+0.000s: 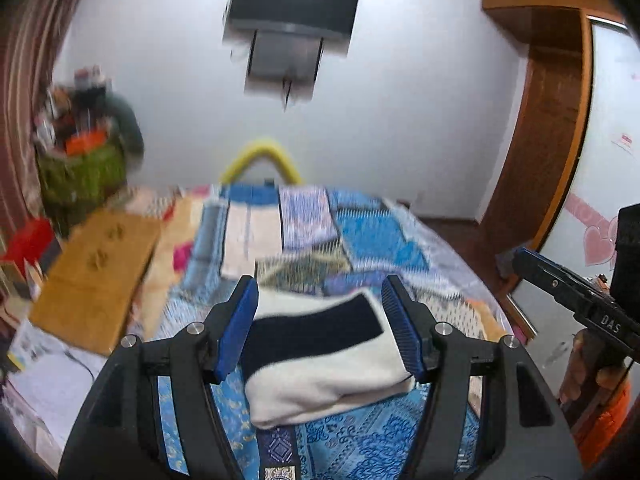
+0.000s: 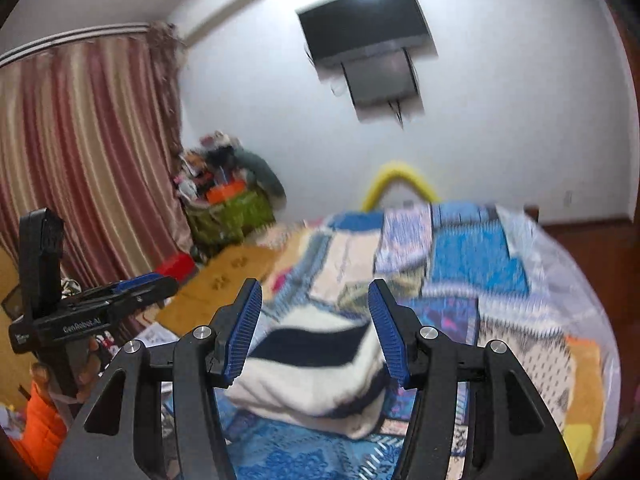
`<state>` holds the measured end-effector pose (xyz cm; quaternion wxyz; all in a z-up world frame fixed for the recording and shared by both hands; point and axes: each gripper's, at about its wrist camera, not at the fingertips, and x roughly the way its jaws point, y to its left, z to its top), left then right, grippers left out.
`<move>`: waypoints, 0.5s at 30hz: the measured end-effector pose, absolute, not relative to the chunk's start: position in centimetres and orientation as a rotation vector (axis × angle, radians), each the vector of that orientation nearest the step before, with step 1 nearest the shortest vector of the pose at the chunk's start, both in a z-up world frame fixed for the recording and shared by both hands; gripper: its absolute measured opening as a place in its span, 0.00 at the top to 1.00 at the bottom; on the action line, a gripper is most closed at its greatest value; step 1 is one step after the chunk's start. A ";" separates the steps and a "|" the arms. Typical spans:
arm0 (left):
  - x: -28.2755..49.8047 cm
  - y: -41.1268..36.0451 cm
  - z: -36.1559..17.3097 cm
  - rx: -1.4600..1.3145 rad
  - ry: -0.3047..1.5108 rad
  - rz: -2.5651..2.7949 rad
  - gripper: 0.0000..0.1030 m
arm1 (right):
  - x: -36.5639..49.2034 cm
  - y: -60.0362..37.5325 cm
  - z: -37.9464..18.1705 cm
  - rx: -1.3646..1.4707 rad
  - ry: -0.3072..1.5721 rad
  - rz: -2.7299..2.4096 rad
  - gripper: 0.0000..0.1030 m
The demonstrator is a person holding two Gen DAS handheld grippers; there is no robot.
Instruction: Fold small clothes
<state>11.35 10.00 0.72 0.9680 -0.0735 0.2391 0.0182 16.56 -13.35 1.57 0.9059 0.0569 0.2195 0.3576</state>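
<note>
Both grippers, left gripper (image 1: 320, 328) and right gripper (image 2: 316, 330), were held released above the folded white-and-navy garment (image 1: 320, 364) at lower centre, apparently because folding was finished.

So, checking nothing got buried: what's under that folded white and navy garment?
The white and navy garment lies directly on the blue patterned bedspread, which shows all around it. Anything beneath the cloth itself is covered and cannot be seen.

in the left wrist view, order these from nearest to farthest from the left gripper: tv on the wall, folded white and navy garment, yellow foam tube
1. Folded garment: lying on the bed between the open fingers of the left gripper.
2. Yellow foam tube: arched at the bed's far end.
3. TV: high on the far wall.
</note>
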 end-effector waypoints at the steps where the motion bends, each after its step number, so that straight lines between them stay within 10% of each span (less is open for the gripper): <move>1: 10.6 9.5 1.3 -0.134 0.457 0.045 0.39 | 15.7 -13.4 2.2 0.113 0.420 0.739 0.49; 8: 5.9 7.2 3.8 -0.096 0.312 0.072 0.38 | 11.1 -13.5 4.3 0.115 0.276 0.745 0.45; 15: 3.1 6.8 3.6 -0.111 0.253 0.091 0.15 | 10.0 -13.2 3.5 0.091 0.262 0.718 0.22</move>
